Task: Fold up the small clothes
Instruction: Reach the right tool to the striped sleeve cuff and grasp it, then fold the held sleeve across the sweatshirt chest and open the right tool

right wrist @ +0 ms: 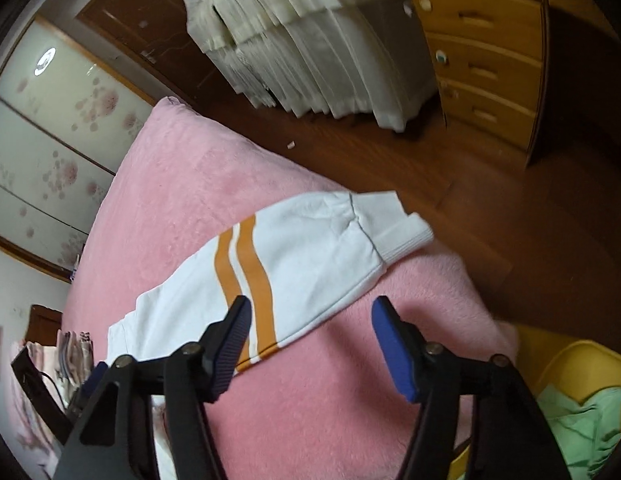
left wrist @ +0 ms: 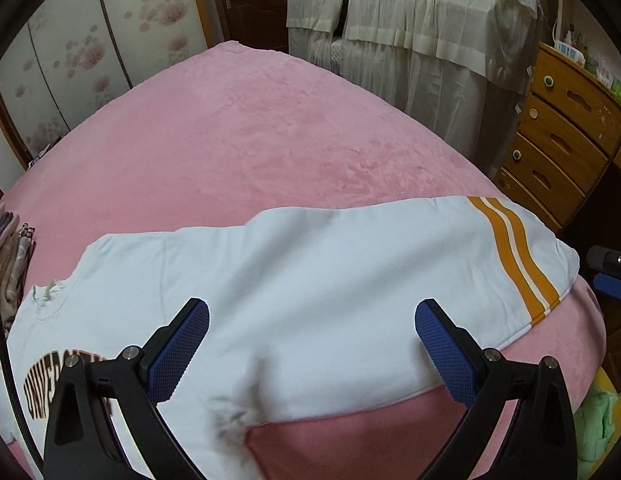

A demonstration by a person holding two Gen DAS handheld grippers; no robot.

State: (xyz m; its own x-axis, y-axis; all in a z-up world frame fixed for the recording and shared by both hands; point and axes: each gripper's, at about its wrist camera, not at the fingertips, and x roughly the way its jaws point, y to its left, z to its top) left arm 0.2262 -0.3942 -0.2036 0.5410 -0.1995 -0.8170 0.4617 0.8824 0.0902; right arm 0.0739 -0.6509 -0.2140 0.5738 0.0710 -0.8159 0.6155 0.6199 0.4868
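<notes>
A white sweatshirt [left wrist: 294, 288] lies spread flat on the pink bed [left wrist: 250, 136], with brown lettering at the lower left and a sleeve with two orange stripes [left wrist: 518, 256] reaching right. My left gripper [left wrist: 312, 344] is open, its blue pads hovering over the shirt's body near the armpit. In the right wrist view the striped sleeve [right wrist: 294, 260] lies across the bed corner [right wrist: 342, 380], its ribbed cuff [right wrist: 402, 236] at the bed's edge. My right gripper [right wrist: 310, 344] is open and empty just above the sleeve's near edge.
A pile of patterned clothes [left wrist: 10, 264] sits at the bed's left edge. A yellow basket with green cloth [right wrist: 578, 408] stands at the right of the bed. A wooden drawer chest [left wrist: 562, 132] and a cloth-covered cabinet [left wrist: 410, 28] stand beyond on the wood floor [right wrist: 450, 168].
</notes>
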